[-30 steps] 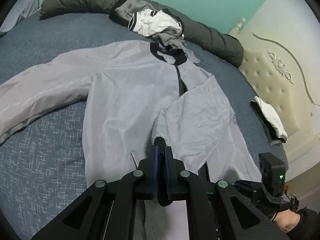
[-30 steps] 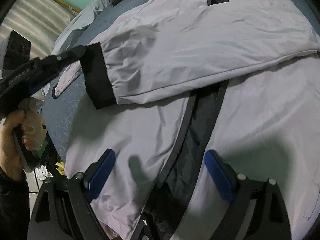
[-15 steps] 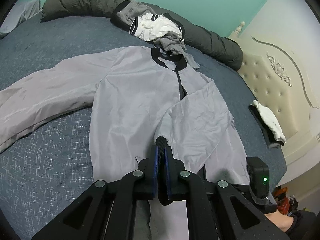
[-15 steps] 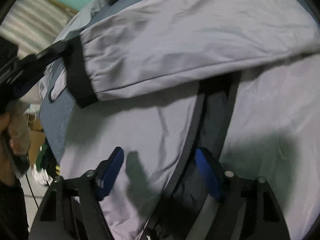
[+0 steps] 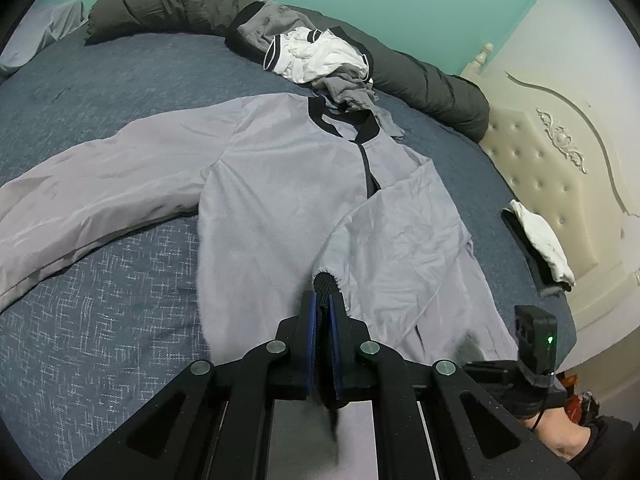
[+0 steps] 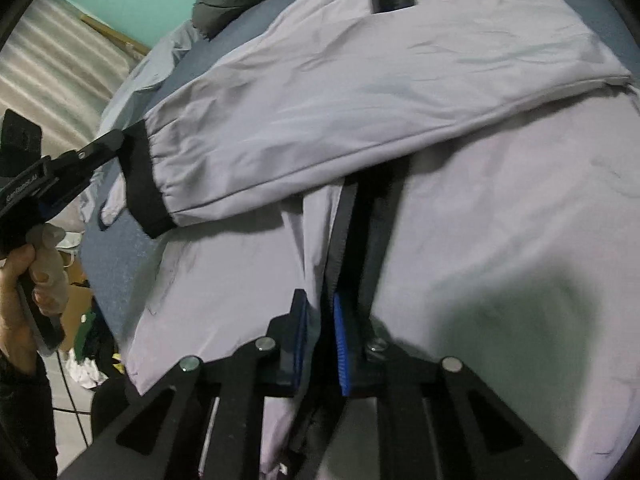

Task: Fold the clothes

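A light grey jacket [image 5: 280, 200] with black collar and cuffs lies face up on the blue bed [image 5: 100, 320]. Its one sleeve is folded across the chest. My left gripper [image 5: 323, 308] is shut on that sleeve's black cuff [image 5: 324, 282]. In the right wrist view the same cuff [image 6: 146, 184] hangs from the left gripper [image 6: 116, 142], held slightly above the jacket [image 6: 480, 240]. My right gripper [image 6: 320, 320] is shut on the jacket's front edge beside the dark zipper strip [image 6: 344, 216], near the hem. The other sleeve [image 5: 80, 208] stretches out flat to the left.
A heap of grey and white clothes [image 5: 316, 52] lies beyond the collar against a dark rolled duvet [image 5: 432, 84]. A folded white and black item [image 5: 540, 244] sits by the cream headboard [image 5: 560, 168]. Clutter lies on the floor [image 6: 88, 320] past the bed's edge.
My right gripper was open over the zipper; its jaws have come together on the jacket's front edge. The left gripper kept hold of the cuff and drew back a little.
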Motion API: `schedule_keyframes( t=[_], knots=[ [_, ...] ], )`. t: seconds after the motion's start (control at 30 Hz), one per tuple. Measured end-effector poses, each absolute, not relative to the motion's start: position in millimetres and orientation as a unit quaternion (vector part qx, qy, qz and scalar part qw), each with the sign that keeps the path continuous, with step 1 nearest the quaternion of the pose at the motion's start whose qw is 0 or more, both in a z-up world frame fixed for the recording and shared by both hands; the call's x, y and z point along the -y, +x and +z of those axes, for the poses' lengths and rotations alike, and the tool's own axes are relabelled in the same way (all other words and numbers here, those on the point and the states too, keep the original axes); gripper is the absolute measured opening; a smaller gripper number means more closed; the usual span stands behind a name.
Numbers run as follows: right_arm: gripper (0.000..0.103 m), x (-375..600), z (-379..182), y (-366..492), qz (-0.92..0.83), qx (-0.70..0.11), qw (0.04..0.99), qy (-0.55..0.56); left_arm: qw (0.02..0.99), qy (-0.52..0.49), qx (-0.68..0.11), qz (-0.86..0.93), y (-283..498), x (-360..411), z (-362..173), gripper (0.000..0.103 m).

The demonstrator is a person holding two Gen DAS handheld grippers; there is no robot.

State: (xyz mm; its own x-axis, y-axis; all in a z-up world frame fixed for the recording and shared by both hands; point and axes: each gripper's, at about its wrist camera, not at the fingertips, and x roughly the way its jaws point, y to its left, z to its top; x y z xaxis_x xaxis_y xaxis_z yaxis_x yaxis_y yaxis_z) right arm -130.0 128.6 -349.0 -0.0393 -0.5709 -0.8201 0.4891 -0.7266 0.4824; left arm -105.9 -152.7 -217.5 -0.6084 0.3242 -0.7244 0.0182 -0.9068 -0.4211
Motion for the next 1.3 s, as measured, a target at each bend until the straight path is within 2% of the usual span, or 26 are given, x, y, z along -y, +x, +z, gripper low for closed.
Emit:
schedule_keyframes(
  t=[0.13,0.3,0.4,0.53,0.67,0.73,0.8,0.83,0.93,1.1,1.3],
  knots=[
    [0.012,-137.1,-345.7,-128.6,-0.724,0.034,0.358,0.589,0.084,-0.439,0.202,0.871,-107.2,154.4,-223.6,0.007],
    [0.031,-140.7,-337.0,-126.1,-0.719,0.022,0.357,0.596,0.071,-0.459,0.210,0.860,-109.3,159.6,-240.3,0.007],
    [0.034,-143.0,-327.6,-117.5,-0.726,-0.007,0.363,0.583,0.062,-0.469,0.213,0.855,-109.0,164.1,-250.0,0.007],
    [0.035,-155.5,-330.3,-111.7,-0.723,-0.032,0.372,0.582,0.052,-0.482,0.213,0.848,-107.9,167.8,-263.2,0.007],
    [0.035,-154.5,-327.9,-113.0,-0.729,-0.021,0.371,0.575,0.035,-0.493,0.214,0.842,-106.4,171.8,-272.6,0.008],
    [0.035,-159.7,-316.9,-118.2,-0.737,0.008,0.378,0.561,0.024,-0.490,0.221,0.843,-103.2,177.6,-271.3,0.012],
    [0.037,-162.3,-305.4,-122.4,-0.749,0.020,0.380,0.542,0.015,-0.486,0.228,0.844,-99.6,182.8,-268.0,0.025],
    [0.040,-168.1,-299.1,-126.2,-0.758,0.027,0.379,0.531,0.010,-0.481,0.232,0.846,-96.9,185.8,-264.4,0.027],
    [0.048,-194.0,-289.9,-142.3,-0.776,0.061,0.362,0.513,0.026,-0.465,0.238,0.852,-93.3,182.7,-255.2,0.028],
    [0.049,-217.1,-289.8,-175.9,-0.800,0.085,0.318,0.502,0.069,-0.461,0.227,0.855,-98.0,154.6,-251.0,0.031],
    [0.058,-281.8,-284.2,-228.9,-0.842,0.059,0.232,0.483,0.086,-0.471,0.220,0.850,-116.3,126.8,-270.0,0.034]
  ],
)
